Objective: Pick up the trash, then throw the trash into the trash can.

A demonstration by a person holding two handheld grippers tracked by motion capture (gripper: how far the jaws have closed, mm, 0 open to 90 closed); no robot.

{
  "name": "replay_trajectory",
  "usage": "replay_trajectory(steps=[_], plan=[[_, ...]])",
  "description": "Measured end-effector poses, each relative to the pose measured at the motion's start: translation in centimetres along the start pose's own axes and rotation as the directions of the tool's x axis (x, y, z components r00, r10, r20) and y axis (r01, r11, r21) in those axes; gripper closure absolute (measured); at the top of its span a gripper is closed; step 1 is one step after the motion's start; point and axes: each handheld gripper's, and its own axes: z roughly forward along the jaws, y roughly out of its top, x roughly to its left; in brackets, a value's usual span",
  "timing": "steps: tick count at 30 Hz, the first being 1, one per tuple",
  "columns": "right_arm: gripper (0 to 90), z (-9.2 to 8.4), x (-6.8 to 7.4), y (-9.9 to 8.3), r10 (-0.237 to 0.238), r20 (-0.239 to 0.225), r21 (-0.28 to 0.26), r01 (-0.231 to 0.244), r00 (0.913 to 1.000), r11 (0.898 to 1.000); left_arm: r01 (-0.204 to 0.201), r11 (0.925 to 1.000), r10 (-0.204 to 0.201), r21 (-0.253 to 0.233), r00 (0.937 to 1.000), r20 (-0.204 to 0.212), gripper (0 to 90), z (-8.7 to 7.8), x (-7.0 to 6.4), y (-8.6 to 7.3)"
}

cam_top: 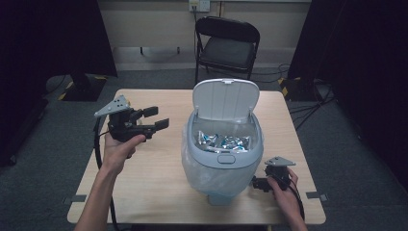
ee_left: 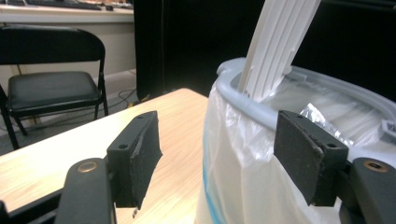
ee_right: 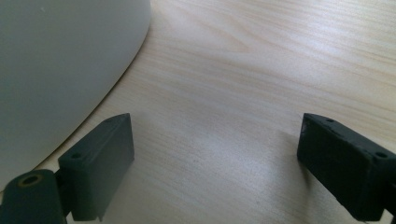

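A pale grey bin (cam_top: pixel 222 159) stands mid-table with its lid (cam_top: pixel 225 98) swung up and a clear liner bag (cam_top: pixel 207 168) folded over its rim. Crumpled silver wrappers (cam_top: pixel 223 141) lie inside. My left gripper (cam_top: pixel 159 117) hovers left of the bin, open and empty, pointing toward it. In the left gripper view the jaws (ee_left: pixel 219 154) stand wide, with the bag-covered rim (ee_left: pixel 243 100) just ahead on the right. My right gripper (cam_top: pixel 260 184) rests low by the bin's right base, open. In the right gripper view it (ee_right: pixel 215 163) frames bare wood, with the bin wall (ee_right: pixel 56 70) at left.
The wooden table (cam_top: pixel 159 168) has bare room left and in front of the bin. A black folding chair (cam_top: pixel 226 45) stands behind the far edge. Cables (cam_top: pixel 308 103) lie on the floor at right, and a dark stand base (cam_top: pixel 84 86) at back left.
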Motion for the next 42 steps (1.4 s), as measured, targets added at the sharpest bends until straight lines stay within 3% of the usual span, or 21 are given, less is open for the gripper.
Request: replay_trajectory(steps=[9,20,29,33,42], plan=[[9.9,0.0,0.0,0.0,0.0,0.0,0.0,0.0,1.0,1.0,0.014,0.9999,-0.014,0.002,0.9982,-0.059,29.9,-0.4,1.9,-0.4],[9.9,0.0,0.0,0.0,0.0,0.0,0.0,0.0,1.0,1.0,0.048,0.9986,-0.044,0.022,0.9855,-0.164,29.5,-2.1,4.1,-1.7],[9.9,0.0,0.0,0.0,0.0,0.0,0.0,0.0,1.0,1.0,0.072,0.9973,-0.069,0.011,0.9781,-0.197,29.0,-2.9,5.8,-2.3],[9.9,0.0,0.0,0.0,0.0,0.0,0.0,0.0,1.0,1.0,0.078,0.9969,-0.077,-0.005,0.9711,-0.226,29.1,-3.4,6.0,-2.7],[9.9,0.0,0.0,0.0,0.0,0.0,0.0,0.0,1.0,1.0,0.085,0.9961,-0.077,0.022,0.962,-0.262,27.5,-3.7,7.1,-3.4]])
